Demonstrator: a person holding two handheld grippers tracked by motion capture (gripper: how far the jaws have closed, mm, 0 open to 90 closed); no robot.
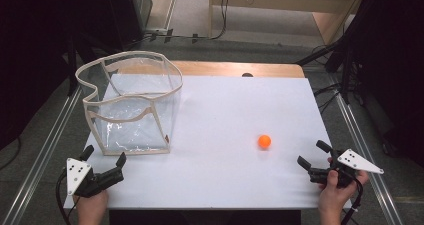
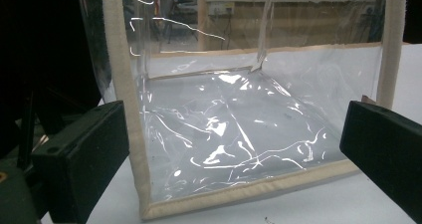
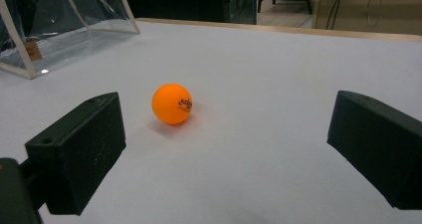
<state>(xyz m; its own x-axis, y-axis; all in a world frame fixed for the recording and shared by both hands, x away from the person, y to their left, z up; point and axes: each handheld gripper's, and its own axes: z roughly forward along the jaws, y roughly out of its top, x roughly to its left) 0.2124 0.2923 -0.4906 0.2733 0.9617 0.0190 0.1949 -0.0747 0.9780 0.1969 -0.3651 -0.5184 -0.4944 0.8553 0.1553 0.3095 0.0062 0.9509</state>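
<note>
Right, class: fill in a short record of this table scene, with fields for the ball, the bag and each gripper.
ball: orange ball, on the white table, untouched
bag: clear bag with beige trim, upright, top open
left gripper: jaws open, facing the bag's near wall
right gripper: jaws open, aimed at the ball, apart from it

Small orange ball with dark printed logo, resting on the white table top, right of centre, well apart from the clear plastic bag with beige trim, standing open at left
</note>
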